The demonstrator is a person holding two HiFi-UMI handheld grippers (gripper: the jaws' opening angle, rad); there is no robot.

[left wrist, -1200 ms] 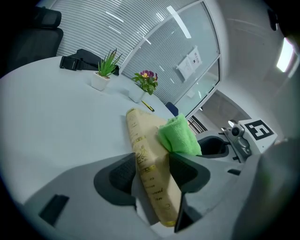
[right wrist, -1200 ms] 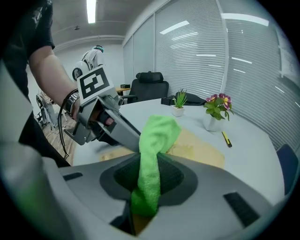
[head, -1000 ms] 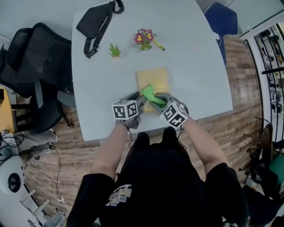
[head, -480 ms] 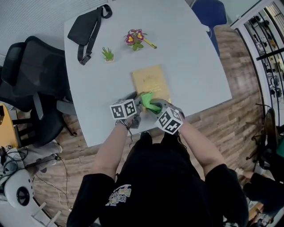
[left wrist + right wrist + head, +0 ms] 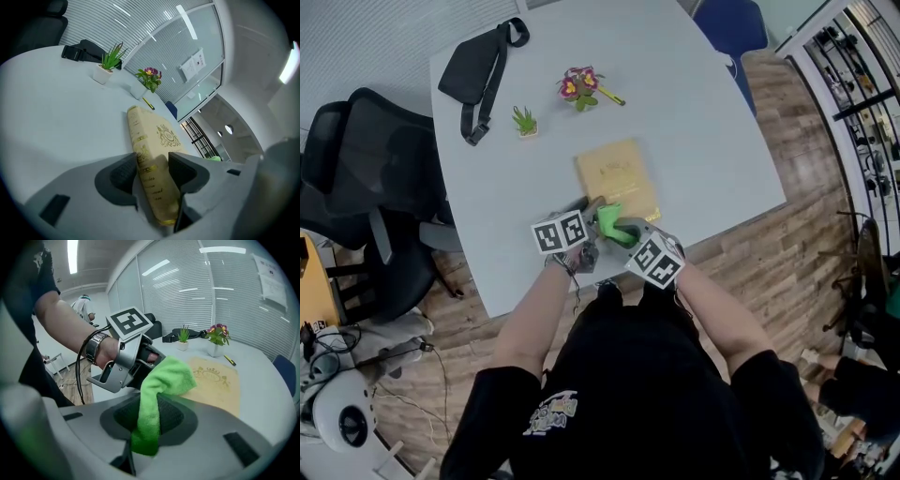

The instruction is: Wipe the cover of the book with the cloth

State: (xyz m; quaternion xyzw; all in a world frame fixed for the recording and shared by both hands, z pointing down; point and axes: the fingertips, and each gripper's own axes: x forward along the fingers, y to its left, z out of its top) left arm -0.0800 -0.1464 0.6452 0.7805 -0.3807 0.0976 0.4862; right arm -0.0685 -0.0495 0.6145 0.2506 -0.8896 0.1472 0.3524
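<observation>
Office, meeting-room type. Pale grey round-cornered table (image 5: 694,112); black mesh swivel chair (image 5: 356,187) beside it, blue upholstered chair (image 5: 731,23) at the far edge. Glass partition walls with horizontal blinds (image 5: 187,287), white paper notices (image 5: 194,63) stuck on the glass. Wood-plank floor (image 5: 769,253). Ceiling strip light (image 5: 72,254).

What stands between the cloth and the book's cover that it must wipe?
Nothing visible. The right gripper holds the cloth, whose free end lies over the cover's near end. The left gripper clamps the book at its spine, beside the cloth, not under it.
</observation>
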